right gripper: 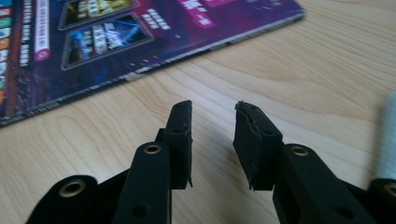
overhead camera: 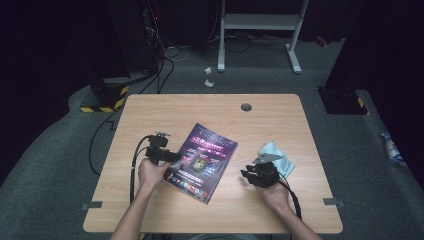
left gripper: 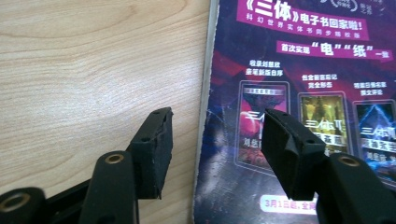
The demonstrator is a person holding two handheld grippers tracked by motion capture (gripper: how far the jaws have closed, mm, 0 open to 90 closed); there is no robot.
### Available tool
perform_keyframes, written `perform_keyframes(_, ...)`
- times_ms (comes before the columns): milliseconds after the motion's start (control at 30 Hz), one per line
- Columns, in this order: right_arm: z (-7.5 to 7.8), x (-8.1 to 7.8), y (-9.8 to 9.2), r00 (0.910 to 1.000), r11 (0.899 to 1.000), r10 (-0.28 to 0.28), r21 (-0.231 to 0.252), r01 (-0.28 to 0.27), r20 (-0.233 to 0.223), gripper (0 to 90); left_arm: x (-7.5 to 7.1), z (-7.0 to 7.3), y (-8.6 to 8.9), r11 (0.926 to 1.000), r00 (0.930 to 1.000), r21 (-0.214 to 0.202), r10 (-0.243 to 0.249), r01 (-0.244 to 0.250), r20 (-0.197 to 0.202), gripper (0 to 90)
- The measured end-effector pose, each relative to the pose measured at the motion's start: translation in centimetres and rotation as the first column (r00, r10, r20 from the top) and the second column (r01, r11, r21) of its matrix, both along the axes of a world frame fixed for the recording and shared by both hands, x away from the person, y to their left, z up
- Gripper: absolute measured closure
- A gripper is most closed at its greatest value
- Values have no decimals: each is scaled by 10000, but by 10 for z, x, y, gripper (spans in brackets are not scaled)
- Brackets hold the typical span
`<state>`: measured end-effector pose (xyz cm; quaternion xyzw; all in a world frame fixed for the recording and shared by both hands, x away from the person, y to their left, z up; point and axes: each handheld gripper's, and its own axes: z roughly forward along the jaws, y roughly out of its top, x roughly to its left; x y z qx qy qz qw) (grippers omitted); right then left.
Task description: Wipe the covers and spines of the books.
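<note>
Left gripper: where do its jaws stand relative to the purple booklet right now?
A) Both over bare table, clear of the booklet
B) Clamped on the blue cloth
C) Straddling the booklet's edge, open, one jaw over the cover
C: in the left gripper view the left gripper is open across the edge of the booklet, one jaw over the table.

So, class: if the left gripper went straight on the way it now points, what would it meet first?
Probably the purple magazine. The left gripper has its open fingers straddling the magazine's near edge, one over the wooden table, one over the cover. How high they stand above it is unclear.
</note>
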<state>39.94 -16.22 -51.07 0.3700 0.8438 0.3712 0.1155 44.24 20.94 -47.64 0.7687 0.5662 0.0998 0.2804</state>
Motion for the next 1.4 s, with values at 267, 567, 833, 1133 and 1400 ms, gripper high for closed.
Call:
perform_keyframes(267,-1,5,27,9985,9989,472,16,-471,-273,713,6,-9,-1,9997,9993,218,-123,131,-341,487)
perform_keyframes(567,-4,6,45,9960,9969,776,-54,-779,-444,721,8,-16,-6,9991,9955,129,-381,394,-867,596)
perform_keyframes(833,-4,7,50,9953,9965,809,-152,-818,-530,709,6,-17,-8,9996,9944,-155,-266,251,-1023,641)
perform_keyframes(1133,-3,7,42,9978,9970,589,-477,-603,-307,687,2,-16,-25,9987,9919,-171,-494,477,-1172,664)
perform_keyframes(1400,-2,13,27,9995,9982,-43,-604,24,-319,686,2,-15,-42,9977,9892,-210,-667,645,-1309,676)
